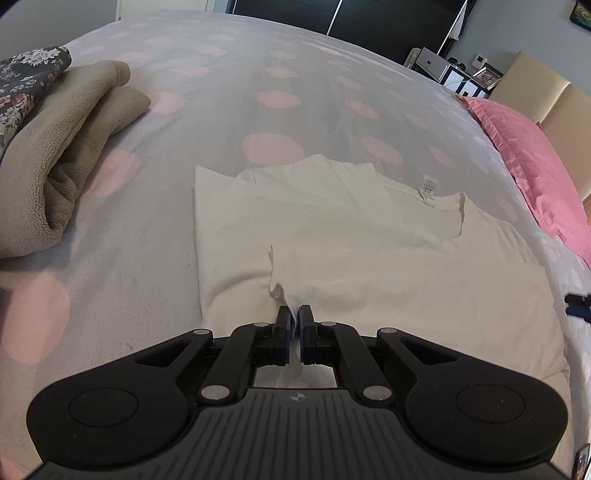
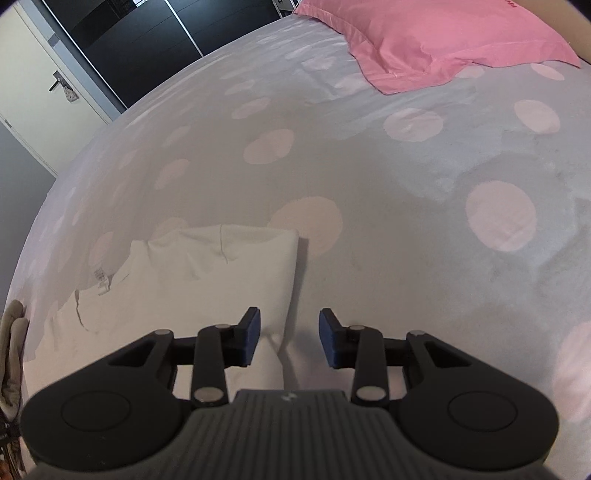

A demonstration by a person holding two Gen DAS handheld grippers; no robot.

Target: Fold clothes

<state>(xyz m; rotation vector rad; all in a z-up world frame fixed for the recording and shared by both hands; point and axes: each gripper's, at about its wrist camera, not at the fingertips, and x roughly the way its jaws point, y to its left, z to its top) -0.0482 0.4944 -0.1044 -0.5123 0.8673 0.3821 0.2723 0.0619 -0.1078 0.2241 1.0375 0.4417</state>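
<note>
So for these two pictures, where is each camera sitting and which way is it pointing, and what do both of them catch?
Left wrist view: sits on the left gripper, angled down over the bed; jaws shut on a fold of the cream cotton T-shirt, folded beige fleece to its left.
Right wrist view: sits on the right gripper, angled down at the T-shirt's edge; jaws open, nothing pinched.
Shared: the T-shirt, the grey bedspread with pink dots and the pink pillow.

bed: dotted sheet [image 1: 258, 55] | pink pillow [image 2: 443, 40] | door [image 2: 33, 74] | dark wardrobe [image 2: 122, 33]
</note>
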